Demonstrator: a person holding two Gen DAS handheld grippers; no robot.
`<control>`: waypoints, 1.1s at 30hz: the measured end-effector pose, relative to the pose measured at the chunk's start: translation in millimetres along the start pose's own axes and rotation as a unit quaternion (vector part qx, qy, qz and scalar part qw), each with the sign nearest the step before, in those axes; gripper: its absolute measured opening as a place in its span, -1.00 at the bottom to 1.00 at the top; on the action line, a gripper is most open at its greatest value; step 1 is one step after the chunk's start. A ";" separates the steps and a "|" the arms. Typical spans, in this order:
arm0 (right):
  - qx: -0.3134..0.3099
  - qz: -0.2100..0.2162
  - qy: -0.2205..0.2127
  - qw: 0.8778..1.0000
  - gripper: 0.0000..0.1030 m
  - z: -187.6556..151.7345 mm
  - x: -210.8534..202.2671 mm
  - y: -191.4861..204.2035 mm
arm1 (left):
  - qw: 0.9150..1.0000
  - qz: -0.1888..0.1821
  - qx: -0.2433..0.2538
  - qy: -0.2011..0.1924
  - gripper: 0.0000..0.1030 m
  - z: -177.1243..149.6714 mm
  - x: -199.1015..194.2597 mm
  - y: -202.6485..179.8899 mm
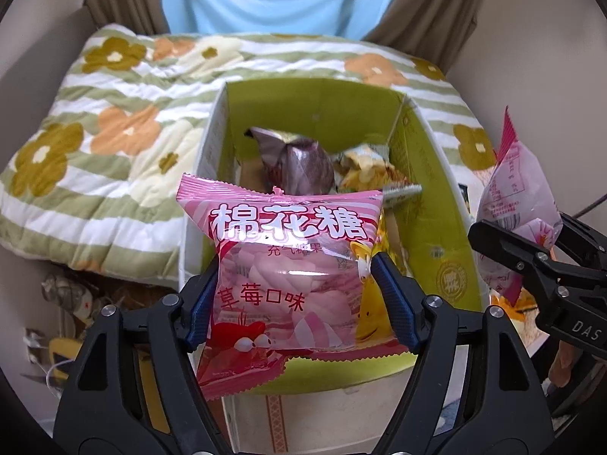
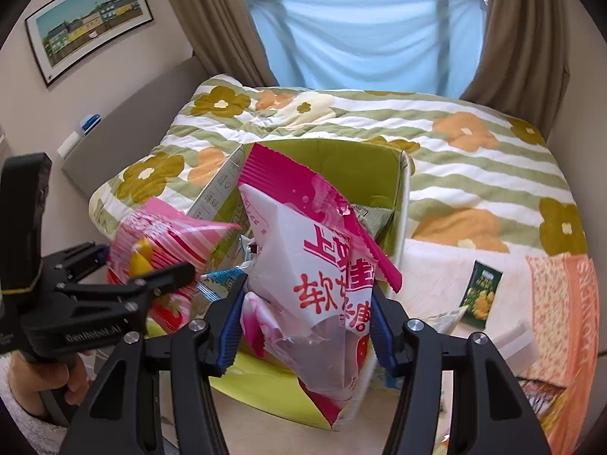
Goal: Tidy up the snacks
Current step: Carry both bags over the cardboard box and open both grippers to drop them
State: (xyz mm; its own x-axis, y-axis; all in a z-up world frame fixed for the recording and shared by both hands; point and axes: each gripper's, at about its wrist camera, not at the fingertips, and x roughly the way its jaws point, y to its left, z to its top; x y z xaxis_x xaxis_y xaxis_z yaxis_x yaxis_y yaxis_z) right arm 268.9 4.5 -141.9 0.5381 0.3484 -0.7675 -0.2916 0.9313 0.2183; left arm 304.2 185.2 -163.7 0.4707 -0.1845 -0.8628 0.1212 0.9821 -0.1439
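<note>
The pink marshmallow packet [image 1: 288, 273], printed with white characters and a strawberry cartoon, hangs upright between the blue pads of the left gripper [image 1: 299, 295], directly above the open cardboard box [image 1: 447, 227] with the lime-green lining. The left pad lies against the packet's edge and the right pad sits at its other edge, though whether both still press on the film is hard to judge from this angle, so the hold looks loose at best. Inside the box lie a shiny purple wrapper [image 1: 299, 167] and a yellowish crinkled snack bag [image 1: 364, 167] near the far wall. Just to the right of the box, the right gripper [image 2: 307, 322] pinches a white and magenta soft-candy bag [image 2: 315, 265] with red characters, its blue pads squeezing the bag's lower part so the top stands tilted over the box's near corner. Seen from the right wrist, a hand [image 2: 41, 375] grips the handle of the left tool at the lower left. The box rests on a quilt [image 2: 474, 159] with green stripes and orange and olive flowers. A small dark green snack packet [image 2: 480, 295] lies flat on a pale cloth to the right of the box, well apart from both grippers. Behind the bed hang a light blue sheet [image 2: 364, 38] and brown curtains [image 2: 523, 38], and a framed picture [image 2: 91, 19] of coloured houses is on the left wall.
</note>
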 end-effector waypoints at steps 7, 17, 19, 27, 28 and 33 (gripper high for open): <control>0.037 -0.008 0.015 0.999 0.03 -3.5 5.1 -1.4 | 1.000 -0.010 0.025 -0.005 0.97 -11.9 1.8 -8.8; 0.056 0.028 0.052 0.997 0.03 -4.7 24.5 -1.1 | 1.000 0.006 0.021 -0.010 0.97 -19.3 -8.3 -10.4; 0.056 0.030 0.059 0.996 0.03 -6.3 29.8 1.8 | 1.000 0.009 0.020 -0.007 0.96 -21.7 -6.9 -11.1; 0.062 0.021 0.075 0.995 0.05 -12.2 41.5 -0.6 | 1.000 0.010 0.023 -0.002 0.97 -28.3 -5.7 -15.7; 0.064 0.021 0.074 0.995 0.06 -12.3 41.4 -1.5 | 1.000 0.010 0.022 -0.003 0.97 -29.0 -6.4 -15.8; 0.088 0.027 0.043 0.995 0.81 -12.8 35.5 -9.0 | 1.000 0.010 0.019 -0.001 0.96 -33.9 -9.3 -15.3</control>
State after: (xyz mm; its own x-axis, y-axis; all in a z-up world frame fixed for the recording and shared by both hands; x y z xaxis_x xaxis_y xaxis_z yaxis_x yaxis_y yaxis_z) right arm 280.6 7.1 -178.8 0.4536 0.3956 -0.7986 -0.1709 0.9180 0.3578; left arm 268.4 173.2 -169.9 0.4750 -0.1652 -0.8643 0.1456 0.9834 -0.1080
